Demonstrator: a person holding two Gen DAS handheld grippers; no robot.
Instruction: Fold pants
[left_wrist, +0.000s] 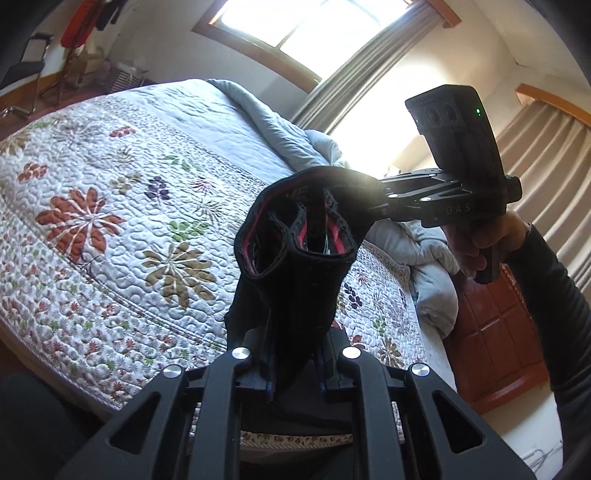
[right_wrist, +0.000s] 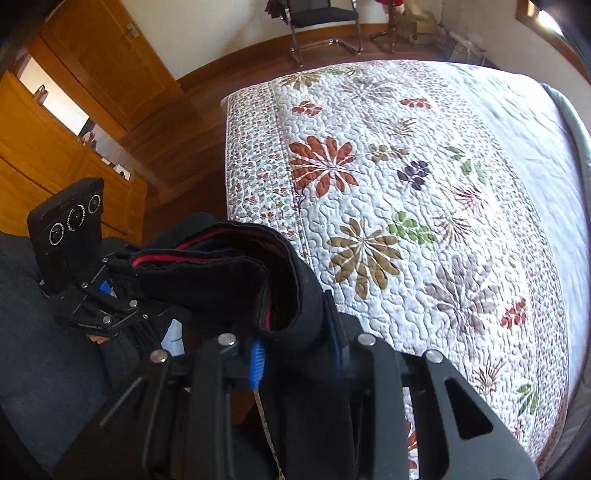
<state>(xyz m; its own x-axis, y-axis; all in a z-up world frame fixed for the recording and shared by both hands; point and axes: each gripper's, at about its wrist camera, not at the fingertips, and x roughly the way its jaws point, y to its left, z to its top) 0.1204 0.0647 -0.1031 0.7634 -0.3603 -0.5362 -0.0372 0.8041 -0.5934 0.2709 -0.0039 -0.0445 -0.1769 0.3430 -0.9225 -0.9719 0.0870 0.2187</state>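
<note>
Black pants (left_wrist: 295, 258) (red-trimmed), floral quilt (left_wrist: 110, 221)

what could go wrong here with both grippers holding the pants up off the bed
1. The pants are bunched into loose loops between the left gripper and right gripper, so laying them on the quilt may trap creases.
2. Each grip seems to pinch several layers; one might slip out.
3. The grippers are close together, so the hanging part may land twisted.
</note>
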